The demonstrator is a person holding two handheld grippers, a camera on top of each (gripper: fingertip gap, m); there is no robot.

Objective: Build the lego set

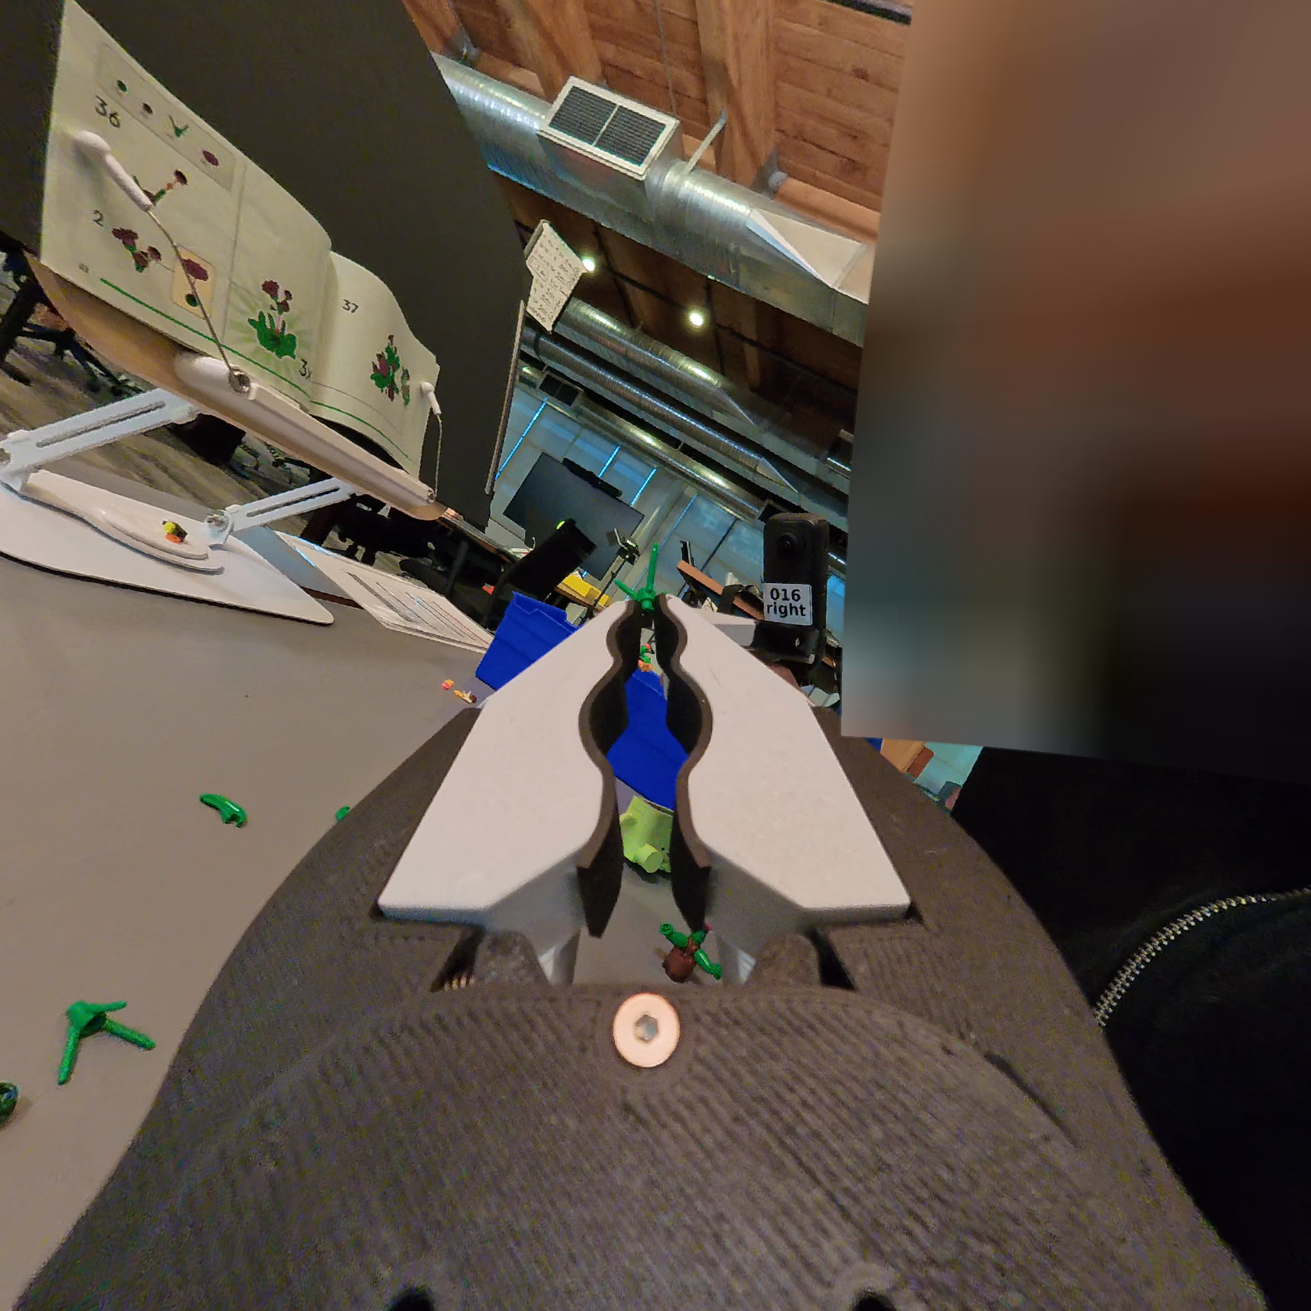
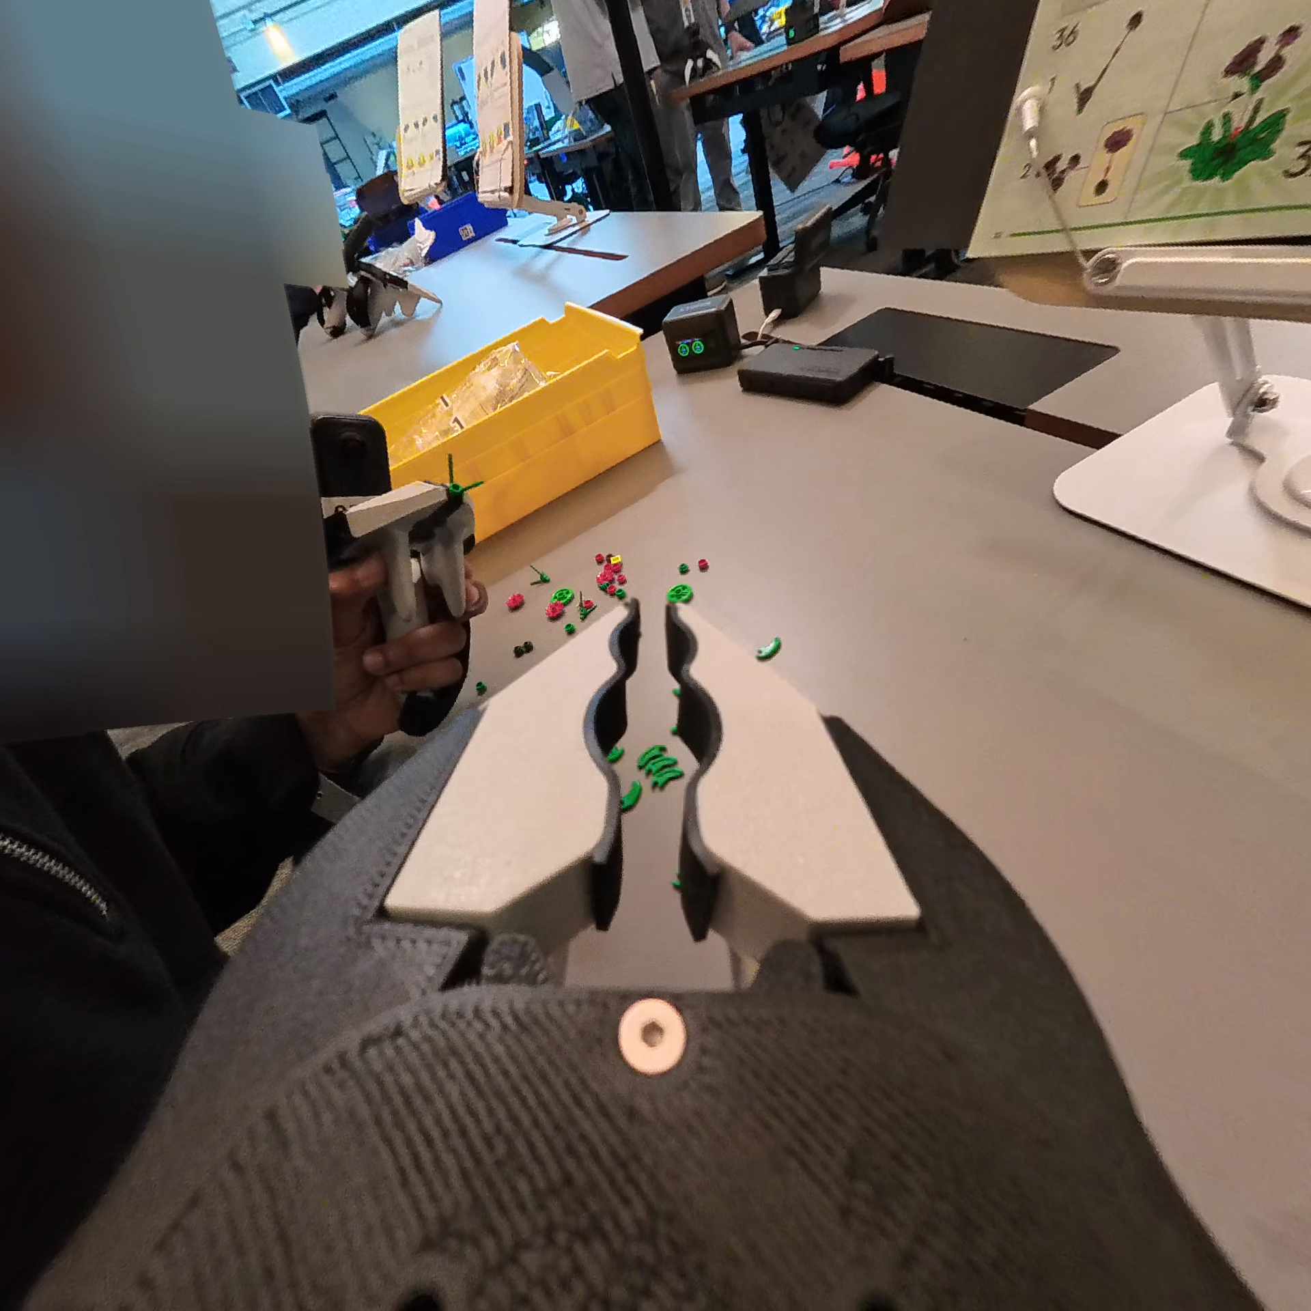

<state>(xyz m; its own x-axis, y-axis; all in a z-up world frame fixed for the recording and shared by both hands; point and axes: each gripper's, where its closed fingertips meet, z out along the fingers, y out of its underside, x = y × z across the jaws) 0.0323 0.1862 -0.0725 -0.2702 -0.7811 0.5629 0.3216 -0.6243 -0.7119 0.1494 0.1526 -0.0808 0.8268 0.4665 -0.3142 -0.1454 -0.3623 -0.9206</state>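
Bare grey tabletop [image 2: 887, 638] lies open right of the scattered small pink and green plastic pieces [image 2: 603, 578]. The yellow plastic bin [image 2: 539, 426] and white metal book stand [image 2: 1170, 482] hem it in.

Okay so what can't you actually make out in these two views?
- Green stem piece, left wrist view: only its tip shows; the left tool hides the rest.
- Yellow bin, right wrist view: clear bags inside, contents unreadable.
- Small red and green pieces, right wrist view: too small to tell shapes.
- Blue bin, left wrist view: mostly behind the tool.
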